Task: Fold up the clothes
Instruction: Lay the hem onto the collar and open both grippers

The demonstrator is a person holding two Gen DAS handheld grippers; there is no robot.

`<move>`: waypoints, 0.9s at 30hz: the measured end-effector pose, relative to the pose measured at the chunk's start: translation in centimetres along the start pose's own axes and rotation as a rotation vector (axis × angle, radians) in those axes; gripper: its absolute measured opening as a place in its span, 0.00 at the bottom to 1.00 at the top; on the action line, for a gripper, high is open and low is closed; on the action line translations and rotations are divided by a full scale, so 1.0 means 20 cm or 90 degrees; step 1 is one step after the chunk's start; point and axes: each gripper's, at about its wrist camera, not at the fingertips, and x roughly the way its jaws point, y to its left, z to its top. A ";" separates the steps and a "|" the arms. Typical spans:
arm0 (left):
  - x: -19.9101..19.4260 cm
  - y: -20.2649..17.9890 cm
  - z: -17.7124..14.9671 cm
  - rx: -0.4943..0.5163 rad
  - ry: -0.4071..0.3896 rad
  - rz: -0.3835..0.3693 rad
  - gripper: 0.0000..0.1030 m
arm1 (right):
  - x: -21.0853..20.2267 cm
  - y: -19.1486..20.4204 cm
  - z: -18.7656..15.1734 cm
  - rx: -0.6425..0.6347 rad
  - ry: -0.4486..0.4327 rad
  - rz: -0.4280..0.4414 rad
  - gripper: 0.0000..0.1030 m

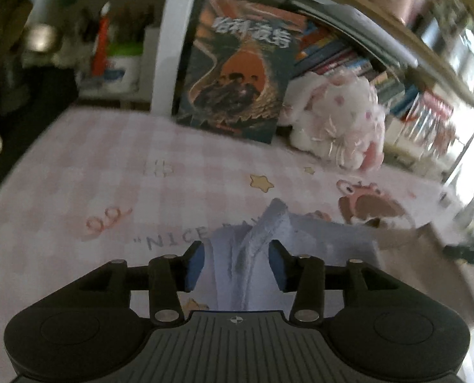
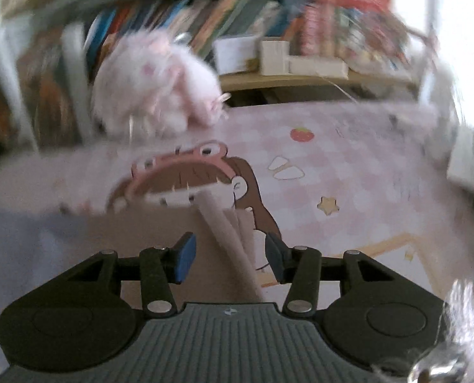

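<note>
Operator: Report the left gripper [image 1: 236, 263].

Inspector: Jaws part open. A raised ridge of pale blue fabric [image 1: 253, 249] stands in the gap; the blue pads [image 1: 196, 265] clear it on both sides. No grip.

Operator: Right gripper [image 2: 229, 260]?

Inspector: Same condition, jaws part open. A bunched fold of beige fabric [image 2: 227, 229] runs through the gap, nearer the right-hand pad. Contact with that pad cannot be confirmed; the frame is blurred. The left-hand pad stands clear of it.

Operator: Location of the garment?

Inspector: It lies on the pink checked sheet [image 1: 93, 175] directly below both grippers, blue portion on the left, beige portion on the right. A white plush toy [image 1: 336, 121] sits well beyond it, beside an upright book [image 1: 237, 67].
</note>
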 end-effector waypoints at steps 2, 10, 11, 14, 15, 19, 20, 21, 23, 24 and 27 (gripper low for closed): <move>0.04 -0.02 0.01 0.007 -0.005 0.001 0.42 | 0.05 0.03 0.00 -0.036 0.000 -0.010 0.41; 0.18 0.03 0.01 -0.028 0.032 -0.004 0.03 | 0.14 -0.09 0.08 0.099 0.000 0.037 0.05; 0.21 0.05 0.00 -0.043 0.045 -0.003 0.03 | 0.15 -0.13 0.08 0.136 0.007 0.037 0.05; 0.23 0.05 0.00 -0.054 0.048 0.003 0.04 | 0.25 -0.21 0.05 0.211 0.047 0.050 0.05; 0.23 0.05 0.00 -0.050 0.048 0.005 0.04 | 0.27 -0.22 0.04 0.225 0.045 0.057 0.05; 0.22 0.06 0.00 -0.052 0.047 0.000 0.09 | 0.27 -0.23 0.06 0.221 0.055 0.065 0.05; 0.22 0.07 0.00 -0.057 0.046 -0.001 0.10 | 0.27 -0.23 0.06 0.223 0.057 0.067 0.05; 0.20 0.07 0.01 -0.060 0.042 0.001 0.10 | 0.27 -0.24 0.06 0.224 0.058 0.070 0.07; 0.15 0.06 0.02 -0.060 0.026 0.017 0.19 | 0.23 -0.25 0.06 0.231 0.049 0.065 0.17; 0.12 0.06 0.02 -0.056 0.014 0.024 0.24 | 0.21 -0.25 0.06 0.234 0.043 0.061 0.25; 0.02 0.04 0.03 -0.046 -0.020 0.035 0.38 | 0.13 -0.25 0.06 0.223 0.021 0.055 0.35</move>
